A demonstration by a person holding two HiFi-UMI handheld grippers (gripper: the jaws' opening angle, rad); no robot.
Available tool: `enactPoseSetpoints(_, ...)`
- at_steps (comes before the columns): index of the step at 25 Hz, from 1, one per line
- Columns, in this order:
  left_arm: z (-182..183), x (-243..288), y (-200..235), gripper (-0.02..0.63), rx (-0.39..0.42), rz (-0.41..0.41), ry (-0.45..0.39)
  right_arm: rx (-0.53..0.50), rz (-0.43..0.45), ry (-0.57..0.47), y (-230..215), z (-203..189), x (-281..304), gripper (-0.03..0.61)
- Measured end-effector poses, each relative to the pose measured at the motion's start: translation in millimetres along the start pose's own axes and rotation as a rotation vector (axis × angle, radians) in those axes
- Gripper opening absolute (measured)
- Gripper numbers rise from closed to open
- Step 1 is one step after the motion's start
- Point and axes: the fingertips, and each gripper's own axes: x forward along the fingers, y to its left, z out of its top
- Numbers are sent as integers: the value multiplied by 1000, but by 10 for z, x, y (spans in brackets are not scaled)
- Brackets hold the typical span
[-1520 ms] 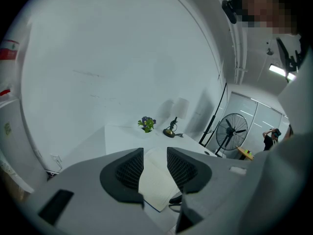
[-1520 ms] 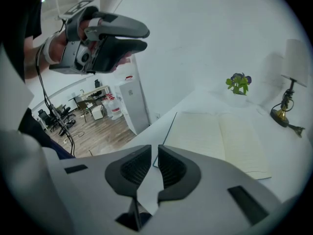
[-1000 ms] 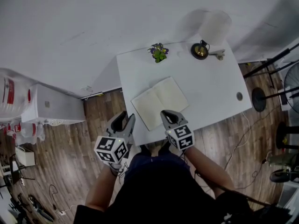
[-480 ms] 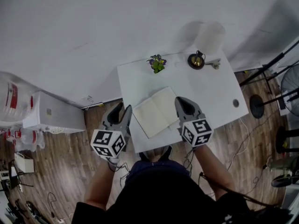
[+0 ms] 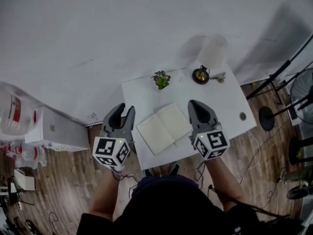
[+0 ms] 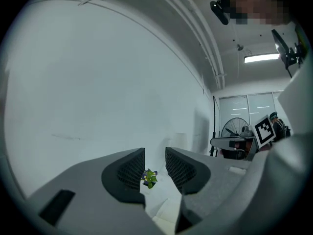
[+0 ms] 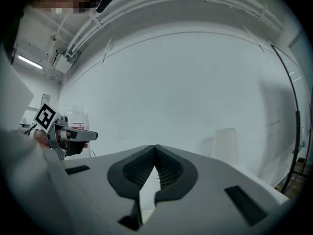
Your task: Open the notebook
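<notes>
The notebook lies open, cream pages up, in the middle of the white table. Both grippers are held well above the table and point level at the white wall. My left gripper hangs over the table's left edge, left of the notebook. Its jaws are closing with a narrow gap and nothing between them; in the left gripper view only the far-off plant shows through the gap. My right gripper is over the notebook's right side, shut and empty.
A small potted plant and a round brass object stand at the table's back edge, with a white cylinder behind them. A white cabinet is on the floor to the left, and a fan and stands to the right.
Both grippers have risen away from the table, and the right one has moved from the notebook's near edge to its right side. The notebook lies open throughout.
</notes>
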Motion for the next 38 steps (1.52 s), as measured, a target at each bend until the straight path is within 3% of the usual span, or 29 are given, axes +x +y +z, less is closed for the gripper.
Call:
enactPoseSetpoints(8,500,-82,-5,109,27,22,-118,-43,-55,-103,-176,438,-97,6)
enactPoseSetpoints(14,666,-112,-111,97,84,24,-148,-44,-81,-134,-253,524,-185,6)
enactPoseSetpoints(23,640,-48,-142,81,139,38,-146,11,-79,-128,-358,461,-155,5)
enactPoseSetpoints(38,557,40,-123,72,128,32,-126,51,-96,-130,-456,415,-103,5)
